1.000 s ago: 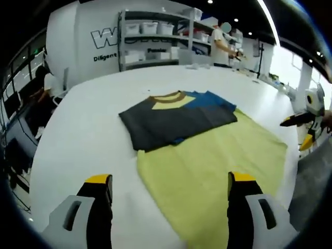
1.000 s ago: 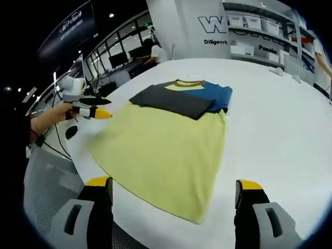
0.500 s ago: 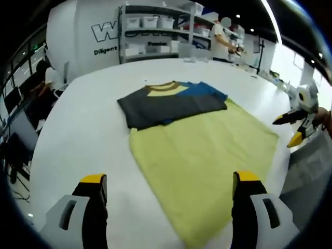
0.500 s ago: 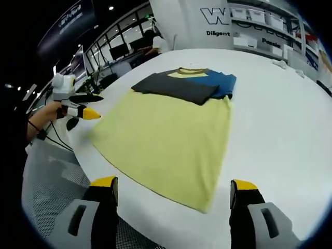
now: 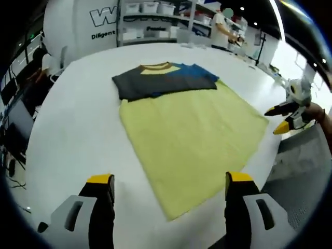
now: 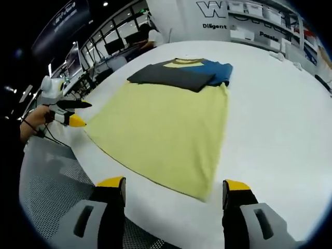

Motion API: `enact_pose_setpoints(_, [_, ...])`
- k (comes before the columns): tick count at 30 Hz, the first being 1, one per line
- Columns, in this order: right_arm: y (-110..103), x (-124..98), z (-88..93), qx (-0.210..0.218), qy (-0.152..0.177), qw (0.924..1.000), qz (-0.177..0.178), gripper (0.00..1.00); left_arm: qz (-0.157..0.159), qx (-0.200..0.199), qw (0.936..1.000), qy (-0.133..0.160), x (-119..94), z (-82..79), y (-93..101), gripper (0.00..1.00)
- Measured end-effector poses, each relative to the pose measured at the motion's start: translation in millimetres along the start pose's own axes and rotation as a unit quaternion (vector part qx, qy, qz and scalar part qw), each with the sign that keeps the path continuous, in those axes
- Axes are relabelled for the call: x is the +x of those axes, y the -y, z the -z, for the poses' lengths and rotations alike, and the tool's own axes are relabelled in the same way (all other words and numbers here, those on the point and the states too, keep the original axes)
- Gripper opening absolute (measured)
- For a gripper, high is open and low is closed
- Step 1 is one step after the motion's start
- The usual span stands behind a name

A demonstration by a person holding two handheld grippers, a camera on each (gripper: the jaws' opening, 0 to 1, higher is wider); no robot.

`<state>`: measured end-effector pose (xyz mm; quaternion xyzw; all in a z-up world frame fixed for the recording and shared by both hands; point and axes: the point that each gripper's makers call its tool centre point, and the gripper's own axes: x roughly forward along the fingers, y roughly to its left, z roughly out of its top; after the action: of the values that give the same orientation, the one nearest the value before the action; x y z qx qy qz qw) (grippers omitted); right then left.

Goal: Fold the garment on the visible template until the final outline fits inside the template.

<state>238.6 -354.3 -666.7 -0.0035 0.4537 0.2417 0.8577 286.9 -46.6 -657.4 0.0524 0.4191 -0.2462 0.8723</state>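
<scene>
A folded garment (image 5: 163, 81), dark grey and blue with a yellow collar, lies flat on the white table (image 5: 78, 124). It overlaps the far edge of a yellow-green template sheet (image 5: 192, 136). My left gripper (image 5: 168, 179) hovers open over the sheet's near corner, holding nothing. In the right gripper view the garment (image 6: 181, 73) lies beyond the sheet (image 6: 161, 129), and my right gripper (image 6: 174, 183) is open above the near edge. The right gripper (image 5: 282, 115) hangs off the table's right side. The left gripper (image 6: 70, 113), held by a hand, sits off the left edge, jaws apart.
Shelves with white bins (image 5: 150, 23) and a wall with large lettering (image 6: 218, 10) stand behind the table. A person (image 5: 225, 31) works at the far back. Grey perforated flooring (image 6: 46, 187) lies below the table's rounded edge.
Both cameras have drawn back and tilted, so the sheet's near edge now shows whole. Garment and sheet lie as before. Both grippers stay open.
</scene>
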Motion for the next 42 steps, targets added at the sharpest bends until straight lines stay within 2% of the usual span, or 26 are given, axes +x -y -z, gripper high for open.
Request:
enact_pose_setpoints(2, [2,-1,0.4,0.005,0.0,1.0,0.005,0.69,0.005,-0.018,0.9998,-0.001,0,2.7,1.4,0.8])
enact_pose_setpoints(5, [10,-2,1.0,0.005,-0.003,0.9997,0.022,0.61,0.009,-0.038,0.999,-0.023,-2,11.4,4.9,0.69])
enact_pose_setpoints(6, [13,-2,0.9,-0.001,-0.003,0.9996,0.029,0.6,0.013,-0.057,0.9978,-0.031,-3,14.9,7.9,0.66])
enact_pose_setpoints(8, [16,-2,1.9,-0.006,-0.005,0.9993,0.036,0.56,0.02,-0.071,0.997,-0.024,-2,14.4,11.3,0.61])
enact_pose_setpoints(13, [20,-2,4.0,0.001,-0.012,0.9991,0.041,0.35,0.002,-0.068,0.9965,-0.047,-2,25.2,10.5,0.5])
enact_pose_setpoints(14, [21,-2,3.8,0.002,-0.012,0.999,0.043,0.32,-0.006,-0.061,0.997,-0.046,-2,24.7,6.9,0.47])
enact_pose_setpoints(15, [22,-2,3.3,0.005,-0.011,0.9988,0.048,0.3,-0.013,-0.066,0.9961,-0.058,-4,28.4,4.9,0.44])
enact_pose_setpoints(19, [32,-2,2.1,0.003,-0.007,0.9975,0.07,0.28,-0.008,-0.078,0.994,-0.076,-7,33.5,8.2,0.38])
enact_pose_setpoints(23, [33,0,6.2,-0.007,-0.015,0.9971,0.075,0.16,-0.009,-0.096,0.9924,-0.076,-8,35.7,10.5,0.3])
enact_pose_setpoints(30, [34,3,7.8,-0.013,-0.017,0.9972,0.072,0.08,-0.023,-0.095,0.9919,-0.081,-5,35.5,5.1,0.22])
enact_pose_setpoints(35, [38,3,7.5,-0.009,-0.01,0.9971,0.075,0.02,-0.036,-0.116,0.9885,-0.09,-5,40.6,3.3,0.1])
enact_pose_setpoints(38, [37,3,7.0,-0.018,-0.01,0.9972,0.072,0.0,-0.043,-0.101,0.9894,-0.095,-5,42.2,-0.4,0.03])
enact_pose_setpoints(42, [35,3,7.2,-0.031,-0.008,0.9972,0.068,0.0,-0.037,-0.086,0.9905,-0.1,-4,41.9,3.3,0.02])
